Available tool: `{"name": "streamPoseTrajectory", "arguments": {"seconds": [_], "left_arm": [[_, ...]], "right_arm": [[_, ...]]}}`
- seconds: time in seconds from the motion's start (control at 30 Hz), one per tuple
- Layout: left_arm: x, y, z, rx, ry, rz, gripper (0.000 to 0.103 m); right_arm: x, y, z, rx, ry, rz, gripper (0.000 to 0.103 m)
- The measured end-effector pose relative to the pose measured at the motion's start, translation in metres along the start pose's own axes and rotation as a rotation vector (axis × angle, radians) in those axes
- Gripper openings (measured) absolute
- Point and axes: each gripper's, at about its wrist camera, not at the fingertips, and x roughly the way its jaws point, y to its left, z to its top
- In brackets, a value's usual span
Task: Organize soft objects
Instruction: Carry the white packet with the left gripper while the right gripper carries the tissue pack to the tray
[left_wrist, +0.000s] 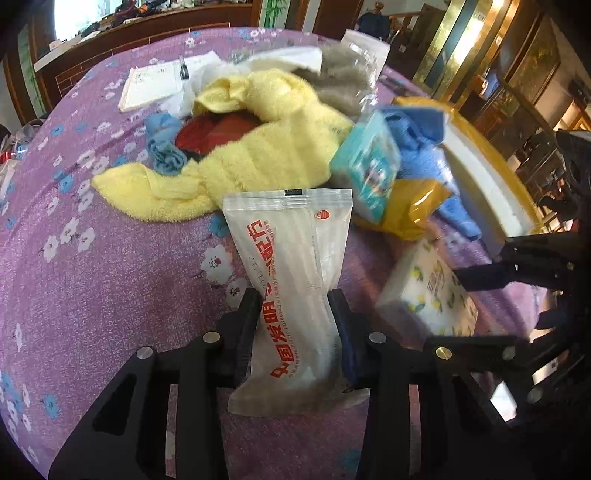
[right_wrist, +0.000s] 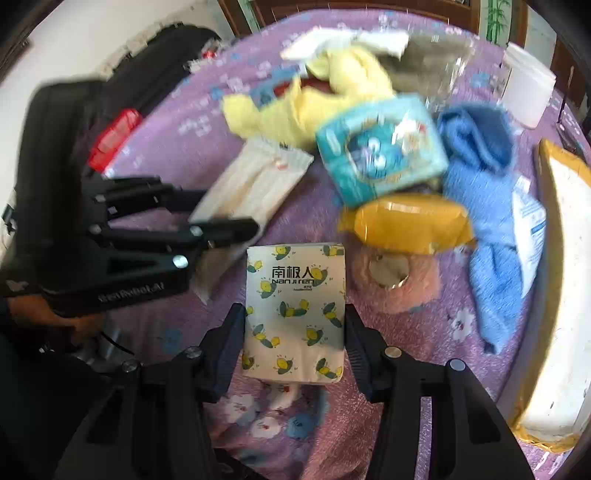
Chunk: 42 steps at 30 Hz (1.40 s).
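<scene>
the left gripper (left_wrist: 295, 325) has its fingers closed onto the waist of a clear pouch (left_wrist: 291, 288) with red print; the film pinches in where the pads press, and the pouch's far end reaches toward the pile. the right gripper (right_wrist: 295, 339) has its fingers against both long sides of a lemon-print tissue pack (right_wrist: 295, 314), gripping it. whether either item is lifted off the purple floral cloth (left_wrist: 92, 277) or rests on it cannot be told.

just beyond the pouch lies a yellow towel (left_wrist: 236, 162), curled around something red (left_wrist: 214, 133) with a small blue rag (left_wrist: 162, 147) beside it. behind that are white cloth (left_wrist: 291, 59), grey fluff in clear wrap (left_wrist: 340, 77) and a sheet of paper (left_wrist: 155, 85).

to the right of the towel a teal tissue pack (right_wrist: 380, 158) leans over a yellow packet (right_wrist: 406, 225), both close ahead of the lemon pack. a blue towel (right_wrist: 484, 206) trails along their right, and a pink plush piece (right_wrist: 395, 277) sits just beside the lemon pack's right edge. a white foam box in yellow wrap (right_wrist: 565, 295) lines the far right edge, with a white tub (right_wrist: 528, 88) further back.

the two grippers are near each other, the left one's fingers just left of the lemon pack's top corner. a hand (right_wrist: 44, 314) grips the left tool.
</scene>
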Motion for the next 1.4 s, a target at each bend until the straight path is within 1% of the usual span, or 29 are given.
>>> {"name": "streamPoseTrajectory", "arguments": {"seconds": [0.13,0.23,0.33,0.4,0.43,0.5,0.57,0.67,0.77,0.8,0.87,0.9,0.97,1.07,1.13,1.17,1.23,1.27,1.33,1.4], "left_arm": [[-0.019,-0.012,0.007,0.038,-0.058,-0.008,0.038],[-0.026,-0.02,0.014,0.049,-0.078,-0.013,0.038],[-0.029,-0.025,0.02,0.06,-0.089,-0.01,0.038],[-0.029,-0.029,0.024,0.065,-0.09,-0.007,0.038],[-0.028,-0.03,0.025,0.064,-0.089,-0.007,0.038],[-0.026,-0.032,0.026,0.059,-0.09,-0.003,0.038],[-0.025,-0.034,0.026,0.053,-0.086,-0.002,0.038],[-0.025,-0.034,0.025,0.052,-0.085,0.01,0.038],[-0.026,-0.031,0.024,0.037,-0.086,0.02,0.038],[-0.027,-0.028,0.023,0.027,-0.087,0.026,0.038],[-0.029,-0.023,0.021,0.01,-0.087,0.033,0.038],[-0.03,-0.021,0.02,0.004,-0.088,0.038,0.038],[-0.033,-0.016,0.018,-0.011,-0.09,0.047,0.038],[-0.039,-0.01,0.014,-0.03,-0.095,0.06,0.038],[-0.043,-0.007,0.012,-0.035,-0.099,0.071,0.038],[-0.044,-0.005,0.01,-0.039,-0.102,0.077,0.038],[-0.048,-0.001,0.008,-0.055,-0.108,0.085,0.038],[-0.049,0.002,0.008,-0.064,-0.111,0.088,0.038],[-0.051,0.002,0.009,-0.067,-0.119,0.095,0.038],[-0.052,-0.001,0.013,-0.063,-0.125,0.094,0.038]], "right_arm": [[-0.024,-0.009,0.0,0.041,-0.068,0.028,0.052],[-0.036,-0.016,-0.001,0.058,-0.104,0.024,0.052],[-0.043,-0.021,-0.001,0.072,-0.133,0.023,0.052],[-0.044,-0.024,-0.001,0.075,-0.136,0.019,0.052],[-0.034,-0.022,0.004,0.075,-0.135,0.016,0.051],[-0.033,-0.028,-0.001,0.07,-0.101,0.018,0.049],[-0.021,-0.03,-0.005,0.072,-0.067,0.02,0.049],[-0.005,-0.03,-0.011,0.07,0.006,0.051,0.05],[-0.002,-0.022,-0.009,0.021,0.005,0.051,0.05],[-0.001,-0.019,-0.007,0.0,0.001,0.048,0.052],[0.002,-0.011,-0.004,-0.054,0.004,0.029,0.061],[0.005,-0.007,-0.002,-0.089,0.012,0.016,0.063],[0.016,0.0,0.003,-0.164,0.03,0.02,0.065],[0.04,0.003,0.008,-0.237,0.101,0.002,0.065],[0.05,0.001,0.008,-0.245,0.135,0.004,0.064],[0.051,0.001,0.008,-0.242,0.135,0.016,0.059],[0.047,0.002,0.011,-0.231,0.126,0.049,0.055],[0.042,0.002,0.012,-0.215,0.109,0.065,0.054],[0.025,0.0,0.017,-0.184,0.054,0.085,0.054],[0.008,-0.007,0.023,-0.159,-0.003,0.085,0.054]]}}
